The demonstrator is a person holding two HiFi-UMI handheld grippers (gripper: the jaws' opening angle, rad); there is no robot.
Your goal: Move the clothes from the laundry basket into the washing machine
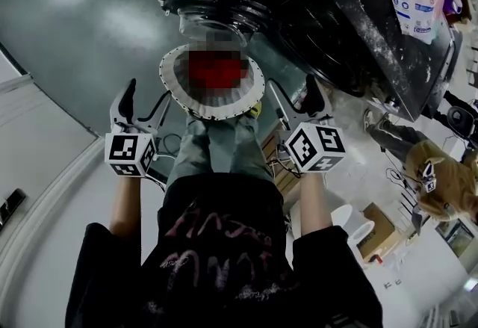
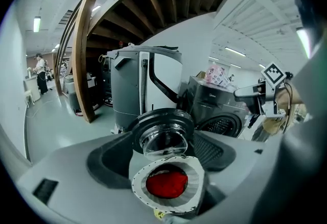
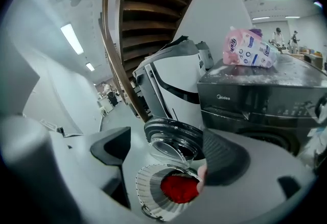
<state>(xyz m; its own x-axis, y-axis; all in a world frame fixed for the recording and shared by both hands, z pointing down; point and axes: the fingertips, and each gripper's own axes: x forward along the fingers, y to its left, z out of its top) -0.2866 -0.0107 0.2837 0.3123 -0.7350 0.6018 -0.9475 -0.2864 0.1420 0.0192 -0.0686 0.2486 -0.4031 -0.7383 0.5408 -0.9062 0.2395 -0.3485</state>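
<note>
Red cloth (image 2: 166, 182) lies in basket (image 2: 140, 188) — between left gripper (image 1: 146, 99) and right gripper (image 1: 296, 99).

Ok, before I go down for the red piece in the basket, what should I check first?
1. Left gripper open and empty: ok, jaws apart, nothing between them.
2. Right gripper open and empty: ok, jaws apart, nothing held.
3. Red garment reachable in the laundry basket: ok, it lies uncovered in the middle.
4. Grippers lined up on the basket: ok, it shows between the jaws in both gripper views.
5. Washing machine door open: ok, swung out just beyond the basket.
6. Drum free for the load: cannot tell, its inside is barely in view.
</note>
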